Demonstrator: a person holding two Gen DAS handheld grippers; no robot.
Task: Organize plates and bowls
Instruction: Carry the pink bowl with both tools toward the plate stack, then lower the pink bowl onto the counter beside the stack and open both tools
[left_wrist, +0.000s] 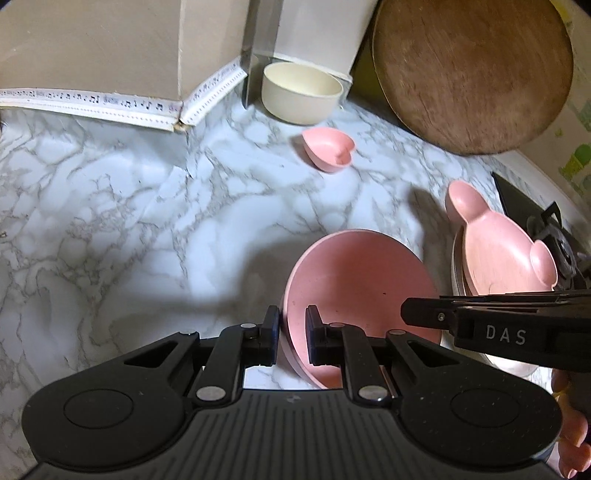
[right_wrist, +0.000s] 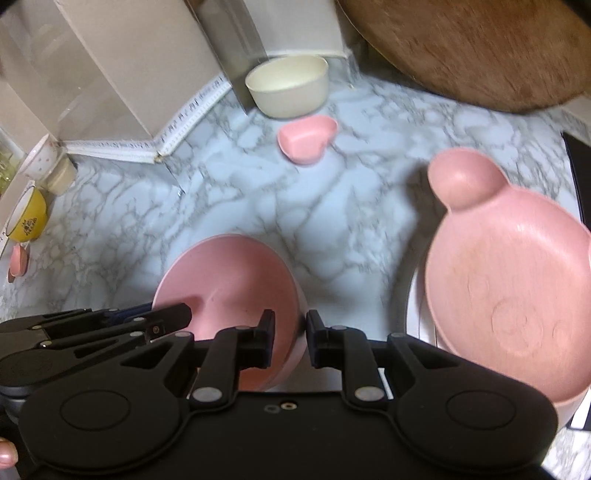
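Observation:
A round pink bowl (left_wrist: 362, 288) (right_wrist: 229, 284) is held between both grippers over the marble counter (left_wrist: 147, 221), a shadow beneath it. My left gripper (left_wrist: 291, 336) is shut on its left rim. My right gripper (right_wrist: 291, 338) is shut on the opposite rim and shows as a black arm (left_wrist: 480, 325) in the left wrist view. The left gripper (right_wrist: 110, 325) reaches in from the left in the right wrist view. A pink bear-shaped plate (left_wrist: 506, 254) (right_wrist: 506, 280) lies on a pale plate to the right.
A small pink heart dish (left_wrist: 328, 149) (right_wrist: 306, 142) and a cream bowl (left_wrist: 301, 92) (right_wrist: 288, 86) stand near the back wall. A round wooden board (left_wrist: 472, 74) leans at back right. A yellow bowl (right_wrist: 27, 218) and a dotted cup (right_wrist: 40, 158) sit far left. A stove (left_wrist: 554, 229) borders the right.

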